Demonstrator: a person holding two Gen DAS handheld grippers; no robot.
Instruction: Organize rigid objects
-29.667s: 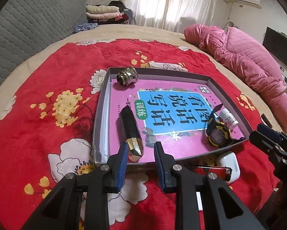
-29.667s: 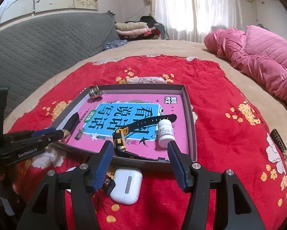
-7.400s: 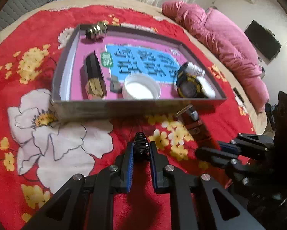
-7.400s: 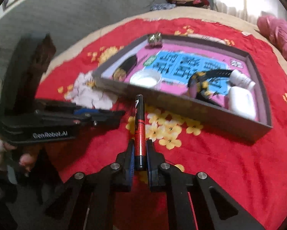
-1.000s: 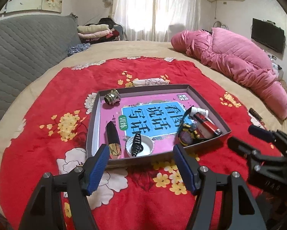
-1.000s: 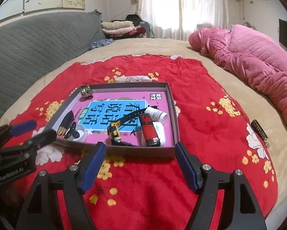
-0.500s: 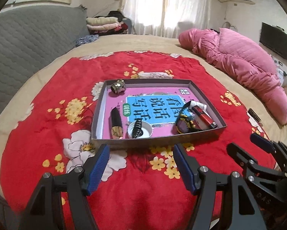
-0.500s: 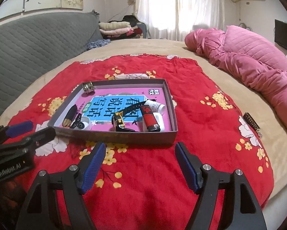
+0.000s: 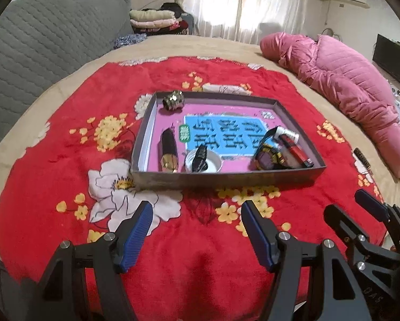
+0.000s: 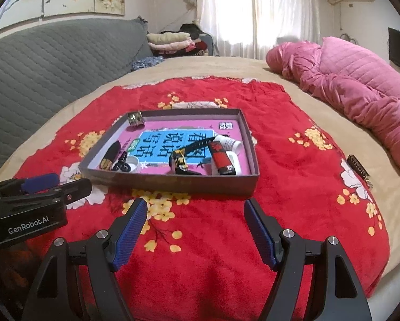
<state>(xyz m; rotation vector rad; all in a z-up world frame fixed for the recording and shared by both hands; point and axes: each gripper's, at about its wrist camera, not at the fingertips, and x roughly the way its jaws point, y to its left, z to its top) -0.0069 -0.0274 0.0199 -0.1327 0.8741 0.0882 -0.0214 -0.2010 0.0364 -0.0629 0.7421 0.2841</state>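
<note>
Left gripper (image 9: pixel 195 230) hangs over the red blanket (image 9: pixel 66 139), jaws spread wide, holding nothing. Ahead sits the tray (image 9: pixel 226 178) with everything in it – dark lipstick (image 9: pixel 168 151), hair clip (image 9: pixel 200 157) in the white lid, watch (image 9: pixel 269 157), red lighter (image 9: pixel 294 151). All look light, hard and slick; pinch each across its narrow middle. Right gripper (image 10: pixel 195 227) – equally wide, empty, touching nothing.
</note>
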